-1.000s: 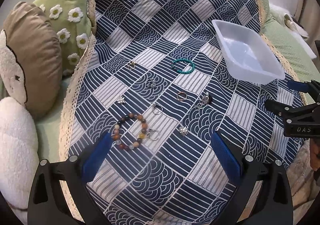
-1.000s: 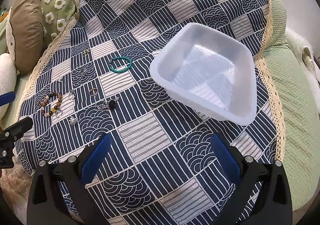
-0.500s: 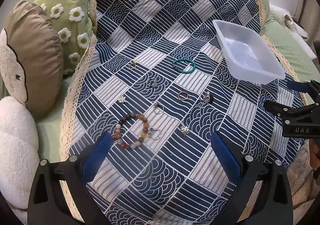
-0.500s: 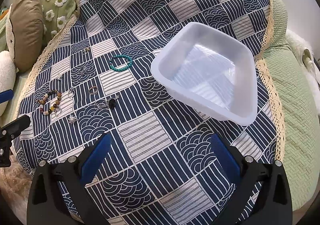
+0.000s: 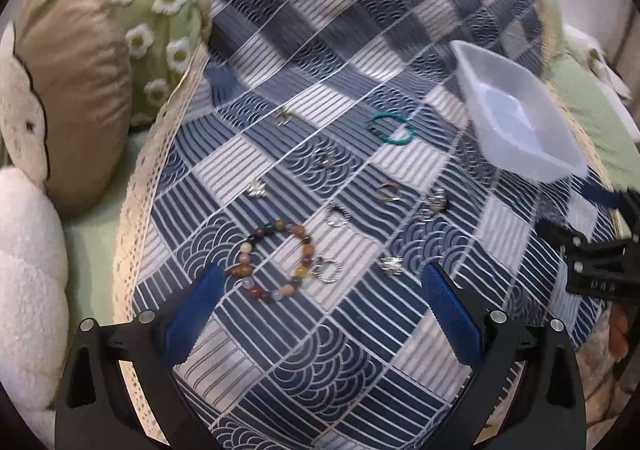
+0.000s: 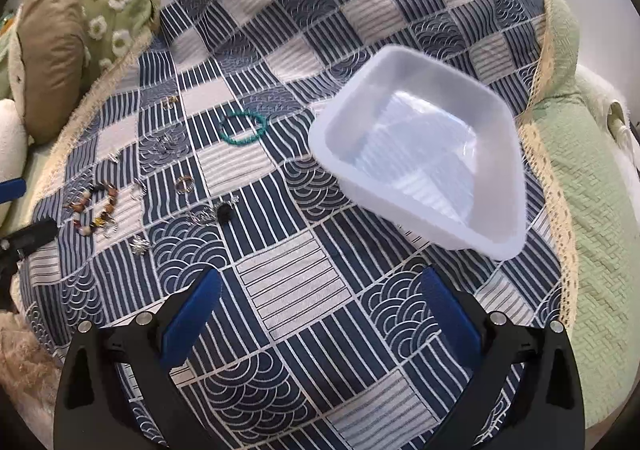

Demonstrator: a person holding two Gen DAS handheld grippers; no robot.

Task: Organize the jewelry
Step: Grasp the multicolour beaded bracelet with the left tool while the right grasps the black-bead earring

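Jewelry lies scattered on a navy and white patchwork cloth (image 5: 320,350). A brown beaded bracelet (image 5: 276,262) lies just beyond my left gripper (image 5: 320,310), which is open and empty. A teal bracelet (image 5: 392,127) lies farther off, with several small silver rings and charms (image 5: 336,215) between them. An empty white plastic tray (image 6: 420,173) stands ahead and right of my right gripper (image 6: 320,314), which is open and empty above the cloth. The teal bracelet (image 6: 242,129) and beaded bracelet (image 6: 94,209) show at the left in the right wrist view.
A brown cushion (image 5: 72,85), a green daisy pillow (image 5: 160,13) and a white fluffy cushion (image 5: 28,282) lie along the left. Green bedding (image 6: 592,209) lies to the right of the cloth's lace edge. The tray (image 5: 516,113) shows at the right in the left wrist view.
Both grippers have drawn back and up slightly, so the jewelry and the tray sit a little farther off. The left view is blurred by motion. Nothing was picked up.
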